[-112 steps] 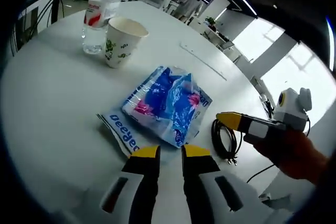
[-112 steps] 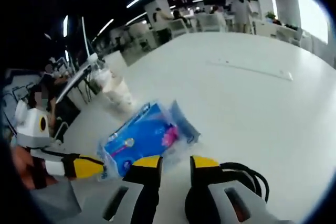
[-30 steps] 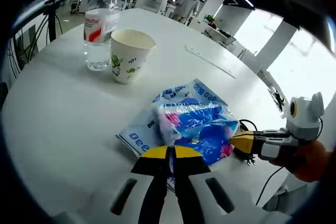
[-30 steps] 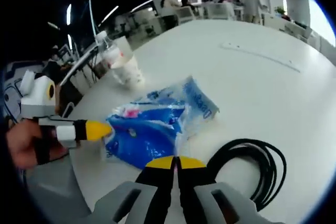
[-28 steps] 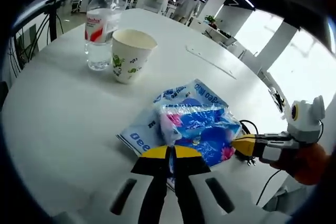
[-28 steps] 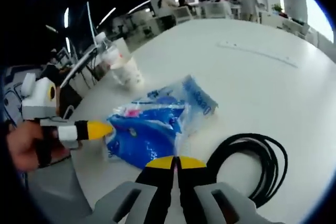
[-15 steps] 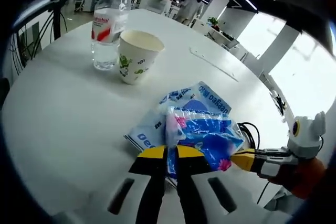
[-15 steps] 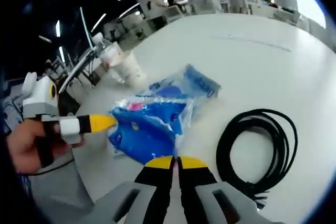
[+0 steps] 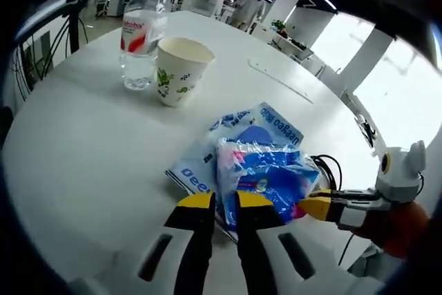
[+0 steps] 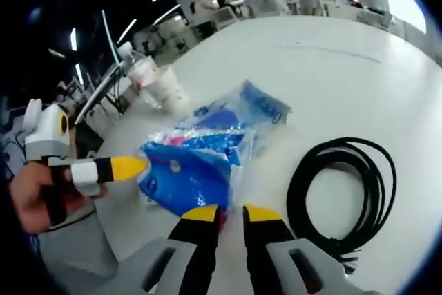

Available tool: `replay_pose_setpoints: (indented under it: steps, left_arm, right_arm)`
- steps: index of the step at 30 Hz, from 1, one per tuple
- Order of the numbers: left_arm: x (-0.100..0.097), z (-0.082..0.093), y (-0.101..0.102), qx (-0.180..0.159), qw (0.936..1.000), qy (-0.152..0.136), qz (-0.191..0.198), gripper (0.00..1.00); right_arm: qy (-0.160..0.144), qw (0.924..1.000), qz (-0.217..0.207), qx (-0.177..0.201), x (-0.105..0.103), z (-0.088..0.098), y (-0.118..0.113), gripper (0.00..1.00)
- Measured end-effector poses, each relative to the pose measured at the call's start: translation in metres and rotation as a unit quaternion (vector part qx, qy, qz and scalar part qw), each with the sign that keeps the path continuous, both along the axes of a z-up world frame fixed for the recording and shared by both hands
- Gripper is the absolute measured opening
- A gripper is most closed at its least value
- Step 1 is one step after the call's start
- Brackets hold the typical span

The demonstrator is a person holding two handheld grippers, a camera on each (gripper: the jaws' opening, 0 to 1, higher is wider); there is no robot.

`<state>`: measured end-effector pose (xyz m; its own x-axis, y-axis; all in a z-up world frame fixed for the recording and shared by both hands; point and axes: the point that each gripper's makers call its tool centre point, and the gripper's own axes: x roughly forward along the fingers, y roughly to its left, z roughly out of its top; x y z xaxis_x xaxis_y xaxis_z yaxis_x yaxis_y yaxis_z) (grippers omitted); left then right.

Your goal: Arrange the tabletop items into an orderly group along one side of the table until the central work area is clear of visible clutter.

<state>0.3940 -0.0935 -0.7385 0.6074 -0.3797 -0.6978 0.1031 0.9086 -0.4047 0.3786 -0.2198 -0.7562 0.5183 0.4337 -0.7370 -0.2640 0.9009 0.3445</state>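
A: Left gripper (image 9: 222, 201) sits low over the white table (image 9: 83, 143), jaws a narrow gap apart, with the edge of the blue plastic packet (image 9: 259, 170) between or just beyond the tips. Whether it grips that edge, I can't tell.

B: Same on the other side. The right gripper (image 10: 224, 213) has its jaws slightly parted, nothing clearly between them, tips just beside the packet's near corner.

A: Where does that leave the tidy-up?

B: Early, I'd judge. The water bottle (image 9: 141, 29) and the paper cup (image 9: 177, 68) stand touching, toward the far edge, so that pair already reads as a group. The packet lies crumpled mid-table, well apart from them.

A: And the black cable (image 10: 345, 195)?

B: Coiled loosely beside the packet on the right gripper's side, untouched by either tool. There's also a thin pale strip (image 9: 280, 82) lying farther out on the table.

A: So packet and cable remain to be moved over by the cup and bottle.

B: That's my read. The middle isn't clear yet.
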Motion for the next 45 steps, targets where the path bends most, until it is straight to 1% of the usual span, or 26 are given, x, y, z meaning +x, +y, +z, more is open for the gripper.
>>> replay_pose_setpoints:
  steps: [4, 8, 11, 15, 19, 23, 27, 29, 32, 36, 39, 42, 45]
  left_arm:
    - [-0.004, -0.002, -0.003, 0.001, 1.0000, 0.003, -0.009, 0.08]
    - [-0.006, -0.002, -0.006, 0.005, 0.9998, 0.005, -0.018, 0.07]
    - [-0.008, -0.004, -0.007, 0.008, 0.9997, 0.008, -0.021, 0.05]
    - [-0.010, -0.004, -0.005, 0.013, 0.9996, 0.010, -0.021, 0.00]
    - [-0.010, -0.005, -0.007, 0.012, 0.9996, 0.012, -0.023, 0.00]
    - [-0.011, -0.005, -0.009, 0.011, 0.9996, 0.012, -0.025, 0.00]
    - [-0.011, -0.004, -0.010, 0.010, 0.9996, 0.009, -0.026, 0.00]
    - [-0.011, -0.003, -0.012, 0.005, 0.9996, 0.008, -0.028, 0.00]
    - [-0.010, -0.001, -0.017, -0.005, 0.9996, 0.008, -0.026, 0.00]
    - [-0.009, 0.002, -0.025, -0.012, 0.9993, 0.002, -0.035, 0.00]
    - [-0.008, 0.006, -0.028, -0.018, 0.9992, -0.002, -0.036, 0.03]
    - [-0.005, 0.010, -0.033, -0.028, 0.9988, -0.008, -0.040, 0.05]
    - [-0.005, 0.014, -0.037, -0.039, 0.9982, -0.011, -0.043, 0.10]
  right_arm:
    - [0.003, 1.0000, -0.004, 0.001, 0.001, -0.003, 0.001, 0.10]
    - [0.001, 1.0000, -0.003, 0.006, 0.001, -0.001, 0.004, 0.06]
    - [0.003, 1.0000, -0.001, 0.000, 0.000, -0.002, 0.004, 0.05]
    - [0.003, 0.9999, -0.008, 0.005, 0.000, -0.003, 0.001, 0.02]
    - [0.001, 1.0000, -0.008, 0.005, -0.001, -0.002, -0.003, 0.00]
    - [-0.003, 0.9998, -0.018, 0.012, -0.001, 0.001, -0.005, 0.00]
    - [-0.015, 0.9996, -0.021, 0.012, -0.001, 0.006, -0.007, 0.00]
    - [-0.022, 0.9993, -0.026, 0.012, -0.002, 0.009, -0.009, 0.00]
    - [-0.018, 0.9990, -0.038, 0.015, -0.002, 0.006, -0.015, 0.00]
    - [-0.019, 0.9967, -0.074, 0.028, -0.003, 0.007, -0.022, 0.00]
    - [-0.021, 0.9963, -0.080, 0.025, -0.002, 0.008, -0.026, 0.00]
    - [-0.020, 0.9951, -0.090, 0.034, 0.002, 0.010, -0.034, 0.00]
    - [-0.024, 0.9946, -0.097, 0.029, 0.008, 0.014, -0.043, 0.00]
